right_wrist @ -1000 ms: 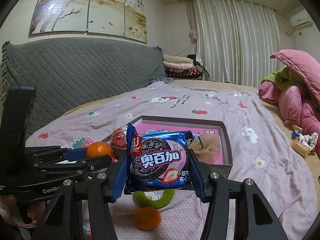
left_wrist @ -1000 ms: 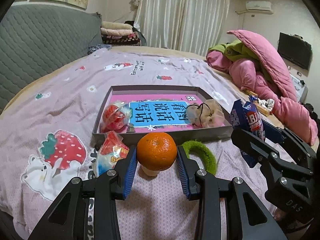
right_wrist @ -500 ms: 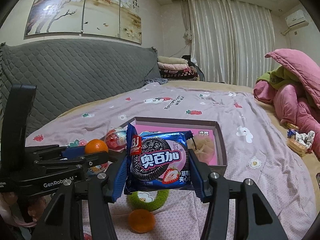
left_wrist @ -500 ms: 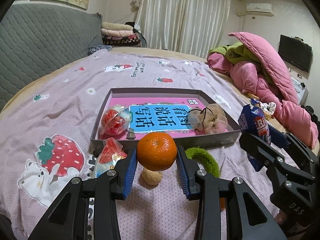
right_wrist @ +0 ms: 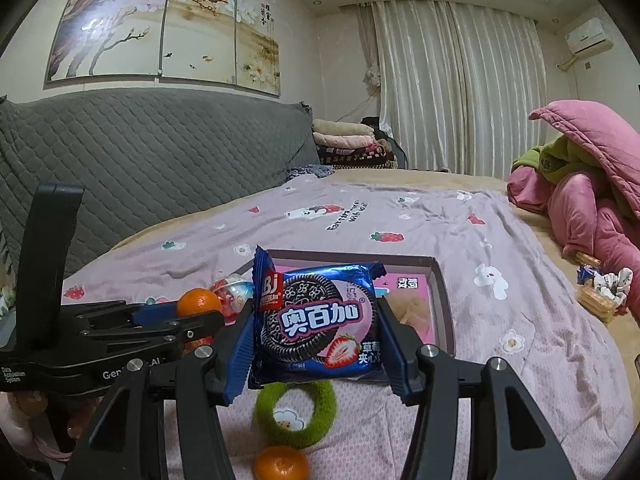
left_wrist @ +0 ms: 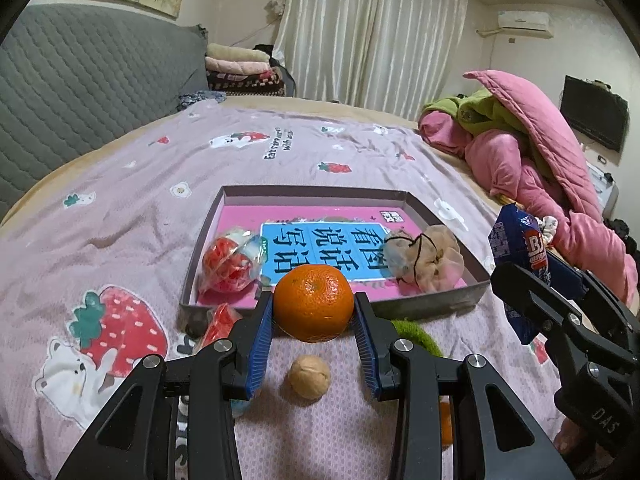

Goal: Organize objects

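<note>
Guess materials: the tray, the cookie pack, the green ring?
Tray: looks like thin grey cardboard, matt, with sharp folded corners and a printed pink floor.
Cookie pack: plastic foil film, glossy, with crinkles, glare and a crimped edge.
Green ring: fuzzy plush or yarn, matt, probably a hair tie; its core is hidden.

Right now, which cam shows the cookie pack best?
Right wrist: the cookie pack faces the lens, label readable, clamped in the right claw. Left wrist shows the pack only edge-on at the right, partly hidden by that claw.
</note>
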The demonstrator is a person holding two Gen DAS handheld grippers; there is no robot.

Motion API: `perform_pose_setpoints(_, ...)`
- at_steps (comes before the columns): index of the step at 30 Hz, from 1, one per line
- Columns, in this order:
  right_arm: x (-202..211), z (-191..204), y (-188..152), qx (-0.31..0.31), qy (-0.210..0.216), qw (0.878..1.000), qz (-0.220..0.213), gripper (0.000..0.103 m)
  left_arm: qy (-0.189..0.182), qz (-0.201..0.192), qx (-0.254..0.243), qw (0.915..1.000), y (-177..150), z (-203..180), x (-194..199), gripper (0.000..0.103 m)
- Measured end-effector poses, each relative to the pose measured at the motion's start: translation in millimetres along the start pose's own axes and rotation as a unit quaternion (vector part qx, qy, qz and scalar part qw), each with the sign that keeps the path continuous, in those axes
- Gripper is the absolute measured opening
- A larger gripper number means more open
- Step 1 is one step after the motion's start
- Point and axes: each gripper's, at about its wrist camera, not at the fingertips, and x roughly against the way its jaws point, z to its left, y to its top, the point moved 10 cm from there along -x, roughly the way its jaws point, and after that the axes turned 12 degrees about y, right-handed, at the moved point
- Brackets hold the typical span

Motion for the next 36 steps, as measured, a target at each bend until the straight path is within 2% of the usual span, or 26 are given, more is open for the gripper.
perform_pose_setpoints(21, -16.3, -2.4, 22.8, 0.020, 0.002, 1.000, -0.008, 0.056, 0.009, 0.012, -0.015, 0.9998, 13.0, -4.3, -17.6, 0.040)
perform_pose_setpoints(36, -36.1, -15.9, 32.7, 0.021, -0.004, 1.000, 0.000, 0.056, 0.014, 0.003, -0.014, 0.9998, 37.9, -5.7, -31.2, 0.040)
